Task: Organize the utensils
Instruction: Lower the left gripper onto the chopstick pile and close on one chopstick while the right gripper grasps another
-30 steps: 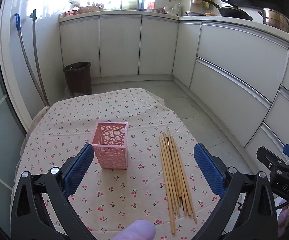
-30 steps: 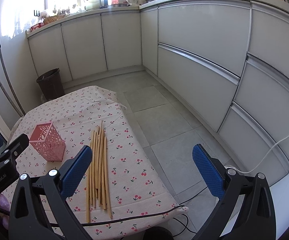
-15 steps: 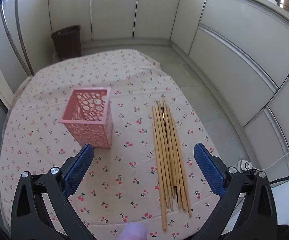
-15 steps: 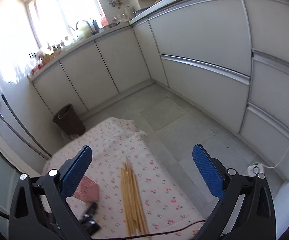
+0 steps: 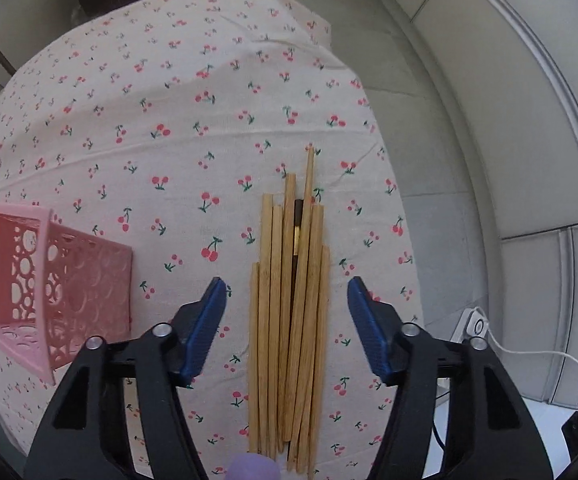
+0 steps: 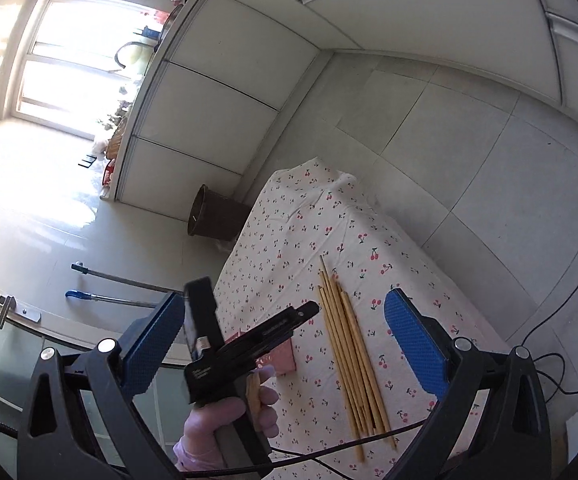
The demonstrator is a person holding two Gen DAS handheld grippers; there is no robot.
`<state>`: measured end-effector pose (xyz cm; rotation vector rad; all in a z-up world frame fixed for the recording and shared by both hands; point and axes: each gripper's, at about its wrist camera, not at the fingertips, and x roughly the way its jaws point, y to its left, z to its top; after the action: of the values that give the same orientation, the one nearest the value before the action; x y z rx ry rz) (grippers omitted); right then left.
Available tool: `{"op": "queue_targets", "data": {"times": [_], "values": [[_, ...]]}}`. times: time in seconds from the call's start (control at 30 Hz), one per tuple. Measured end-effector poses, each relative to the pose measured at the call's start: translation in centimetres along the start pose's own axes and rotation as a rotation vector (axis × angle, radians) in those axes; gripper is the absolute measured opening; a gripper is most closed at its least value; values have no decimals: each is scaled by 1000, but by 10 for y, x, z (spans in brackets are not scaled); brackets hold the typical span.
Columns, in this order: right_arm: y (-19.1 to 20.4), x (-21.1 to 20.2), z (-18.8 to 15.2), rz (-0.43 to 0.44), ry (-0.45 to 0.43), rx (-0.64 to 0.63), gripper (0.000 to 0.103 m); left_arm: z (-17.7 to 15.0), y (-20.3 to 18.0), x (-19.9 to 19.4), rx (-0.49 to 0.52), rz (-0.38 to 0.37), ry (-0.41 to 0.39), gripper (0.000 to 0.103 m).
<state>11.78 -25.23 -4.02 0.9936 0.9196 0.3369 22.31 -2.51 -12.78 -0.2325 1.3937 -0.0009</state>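
Pink holder (image 5: 55, 288) sits by the table's left edge in the L wrist view, upright but leaning in the fisheye, open top toward the lens, nothing in it. A sec ago it was dead centre ahead of the L gripper; now it's slid off to the left of the view, so the L cam has swung over to the sticks.

Cherry-print tablecloth (image 5: 177, 120) covers the table; the middle is bare.

L gripper (image 5: 287, 304) now points steeply down over the chopsticks (image 5: 289, 312), a loose bundle lying lengthwise near the table's right edge, one dark stick in among the pale ones. Jaws were spread full a sec ago and are closing now. The bundle is between the blue pads (image 5: 205, 328) but the pads aren't touching it yet, gap on both sides. Means: approach done, the grab is starting. My guess is it'll catch several sticks at once, and some may splay.

R wrist view: L gripper (image 6: 309, 308) seen from the side, held by a gloved hand (image 6: 229, 420), nose over the near end of the chopsticks (image 6: 349, 344), holder mostly hidden behind it. R gripper (image 6: 281, 344) jaws spread wide, nothing between, up in the air, tilted. View has rolled a lot vs half a sec ago. R isn't engaged in the task yet.

Trash bin (image 6: 209, 216) on the floor beyond the table's far end, irrelevant.

Progress: early, no stick in the holder.
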Motion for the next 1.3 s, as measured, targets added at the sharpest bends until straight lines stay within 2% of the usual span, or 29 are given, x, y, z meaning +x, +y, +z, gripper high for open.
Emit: {"op": "queue_targets", "data": {"times": [0.07,0.17,0.2,0.3,0.37,0.53,0.7,0.83,1.0,1.03,1.17,1.23,1.3], "values": [[0,4,-2,17,26,4,98,-4,1,6,16,34,24,46],[2,9,3,19,44,12,98,-13,4,2,46,79,2,42],[0,9,4,17,44,21,98,-13,3,2,54,73,-11,40],[-6,10,5,23,48,82,98,-15,8,2,62,103,-7,35],[-12,12,5,32,61,124,98,-12,12,7,47,109,7,35],[-14,7,6,-1,41,115,98,-5,17,13,36,182,25,33],[-15,8,6,3,55,127,98,-10,24,16,17,139,39,32],[-15,10,7,2,63,129,98,-13,25,17,18,136,38,32],[-17,12,7,5,63,134,98,-12,15,20,27,153,52,31],[-18,13,7,4,66,136,98,-11,13,26,24,155,77,31],[-18,14,6,-8,76,136,98,-14,-5,34,79,218,52,31],[-18,14,6,-15,75,136,98,-15,-7,36,84,204,47,25],[-20,14,7,-21,73,142,98,-19,-9,38,71,172,49,11]]}}
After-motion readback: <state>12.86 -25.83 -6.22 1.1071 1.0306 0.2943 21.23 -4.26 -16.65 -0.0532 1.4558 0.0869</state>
